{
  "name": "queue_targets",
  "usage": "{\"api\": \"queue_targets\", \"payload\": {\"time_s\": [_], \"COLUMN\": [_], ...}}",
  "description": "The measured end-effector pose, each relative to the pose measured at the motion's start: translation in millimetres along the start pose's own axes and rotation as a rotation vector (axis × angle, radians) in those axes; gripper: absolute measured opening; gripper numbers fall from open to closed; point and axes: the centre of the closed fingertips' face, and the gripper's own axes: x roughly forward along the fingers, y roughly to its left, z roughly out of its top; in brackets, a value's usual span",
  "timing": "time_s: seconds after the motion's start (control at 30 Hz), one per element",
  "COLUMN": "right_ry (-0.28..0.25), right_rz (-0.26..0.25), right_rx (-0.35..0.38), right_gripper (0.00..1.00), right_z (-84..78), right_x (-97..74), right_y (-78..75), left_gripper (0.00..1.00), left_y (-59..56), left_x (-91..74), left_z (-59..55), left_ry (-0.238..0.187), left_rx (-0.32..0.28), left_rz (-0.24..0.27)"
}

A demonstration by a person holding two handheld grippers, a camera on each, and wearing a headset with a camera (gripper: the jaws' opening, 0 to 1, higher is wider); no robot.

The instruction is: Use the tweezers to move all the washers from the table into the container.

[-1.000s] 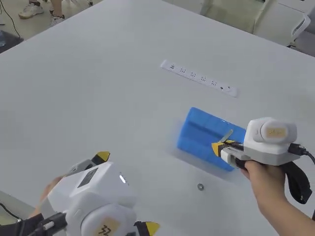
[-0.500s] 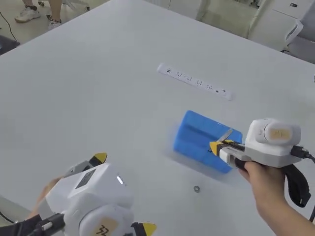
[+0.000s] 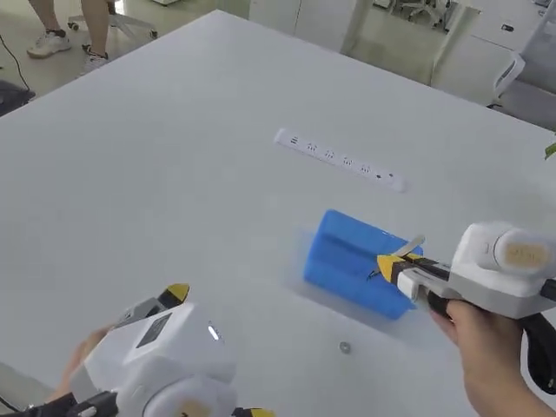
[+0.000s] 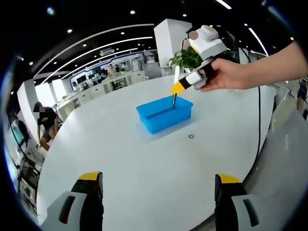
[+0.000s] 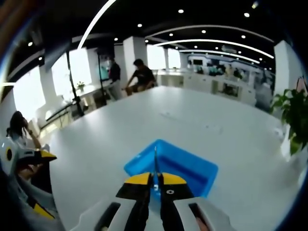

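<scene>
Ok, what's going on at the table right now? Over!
Left gripper open, empty. Right gripper shut on tweezers, tips over container. One washer on table beside container. Nothing in the way.

Layout of the workbench. The container stands on the table, right of centre in the head view. A power strip lies behind it, farther from the person and apart from it. One washer lies on the table in front of the container, near its front wall but not touching. The right gripper hangs at the container's right front corner, with the tweezers clamped between its jaws and their tips pointing down over the container's inside. The left gripper sits at the near left, well apart from the container. A plant stands beyond the table's right edge.
</scene>
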Motion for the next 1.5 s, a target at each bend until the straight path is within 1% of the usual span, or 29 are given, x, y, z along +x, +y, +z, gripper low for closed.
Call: {"api": "queue_targets", "payload": {"time_s": [0.1,0.13,0.23,0.3,0.37,0.47,0.57,0.73,0.8,0.87,1.03,1.1,1.23,1.37,1.43,1.5], "right_ry": [-0.009,-0.012,-0.010,0.000,0.005,0.027,0.036,0.056,0.056,0.068,0.109,0.120,0.131,0.137,0.138,0.143], "right_rz": [0.011,0.017,0.026,0.035,0.038,0.041,0.044,0.047,0.048,0.047,0.040,0.042,0.041,0.038,0.041,0.037], "right_rx": [-0.005,-0.008,-0.011,-0.012,-0.008,-0.005,0.012,0.026,0.044,0.056,0.025,0.024,0.032,0.035,0.044,0.036], "right_gripper": [0.03,0.03,0.03,0.03,0.03,0.03,0.03,0.03,0.03,0.03,0.03,0.03,0.03,0.04,0.04,0.04], "right_z": [0.6,0.7,-1.5,-6.4,-10.8,-22.6,-32.2,-44.3,-48.0,-54.4,-70.7,-75.2,-79.3,-82.1,-82.2,-84.0], "right_x": [-3.6,-6.7,-11.8,-14.7,-16.1,-17.8,-18.2,-15.7,-14.5,-11.9,-8.1,-7.6,-7.4,-5.5,-5.4,-4.2], "right_y": [5.9,10.0,17.4,23.3,26.0,32.0,35.3,35.3,35.0,35.5,36.7,37.4,40.0,35.7,37.2,36.3], "left_gripper": [0.99,0.99,0.99,0.99,0.99,0.99,0.99,0.99,0.99,0.99,0.99,0.99,0.99,0.99,0.99,0.99], "left_y": [0.3,0.3,0.4,0.3,0.7,0.6,0.9,1.3,1.6,1.4,1.6,1.3,1.0,0.4,0.5,0.3], "left_x": [-0.3,-0.4,-0.5,-0.4,-0.3,-0.3,-0.2,0.2,0.4,0.6,0.3,0.3,0.3,0.3,0.4,0.2], "left_z": [0.3,0.5,0.3,0.4,0.1,0.1,-0.1,-0.5,-1.1,-1.4,-1.4,-1.4,-1.6,-1.6,-1.9,-1.5], "left_ry": [-0.003,-0.004,-0.004,-0.004,-0.003,-0.003,-0.003,-0.002,0.002,0.003,0.002,0.003,0.004,0.004,0.006,0.005], "left_rx": [-0.003,-0.004,-0.005,-0.005,-0.005,-0.004,-0.007,-0.009,-0.007,-0.007,-0.009,-0.010,-0.009,-0.007,-0.006,-0.006], "left_rz": [-0.001,-0.002,-0.002,-0.003,-0.002,-0.003,-0.002,-0.002,0.000,-0.001,0.000,-0.001,-0.002,-0.004,-0.003,-0.004]}}
